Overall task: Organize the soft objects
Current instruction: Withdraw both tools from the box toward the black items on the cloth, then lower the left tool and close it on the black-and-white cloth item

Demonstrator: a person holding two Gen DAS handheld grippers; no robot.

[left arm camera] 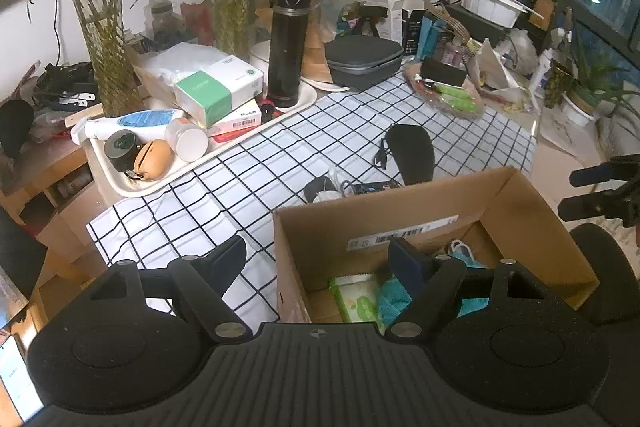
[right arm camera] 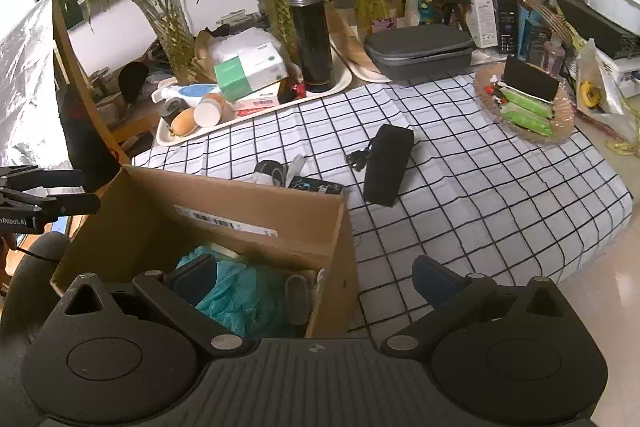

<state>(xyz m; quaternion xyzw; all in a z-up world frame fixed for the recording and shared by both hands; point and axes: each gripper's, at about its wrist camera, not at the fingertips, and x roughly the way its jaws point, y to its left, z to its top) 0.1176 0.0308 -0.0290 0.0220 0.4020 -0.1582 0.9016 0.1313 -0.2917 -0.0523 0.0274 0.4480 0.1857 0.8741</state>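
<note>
Both grippers hover over the near end of the bench, fingers spread wide, nothing held. Left gripper straddles the left wall of the open brown cardboard box; right gripper straddles the box's right wall.

Inside the box already: teal mesh bath sponge, pack of wet wipes with green print, blue face mask partly hidden by a finger. So sorting looks partway done.

Still out on the black-and-white checked tablecloth: a long black fabric drawstring pouch, lying flat just beyond the box, cord loose at its far-left end. Tucked against the box's far wall is a small heap, dark with white bits — too jumbled to tell what it is.

Likely next target is the pouch, nearer the right gripper. Judged light, limp, matte fabric, not slippery, not fragile; will sag when lifted. Best pinch across the narrow width near the middle, fingers pressing down to catch cloth without snagging the tablecloth. Avoid grabbing only the cord, or it'll dangle and swing.
</note>
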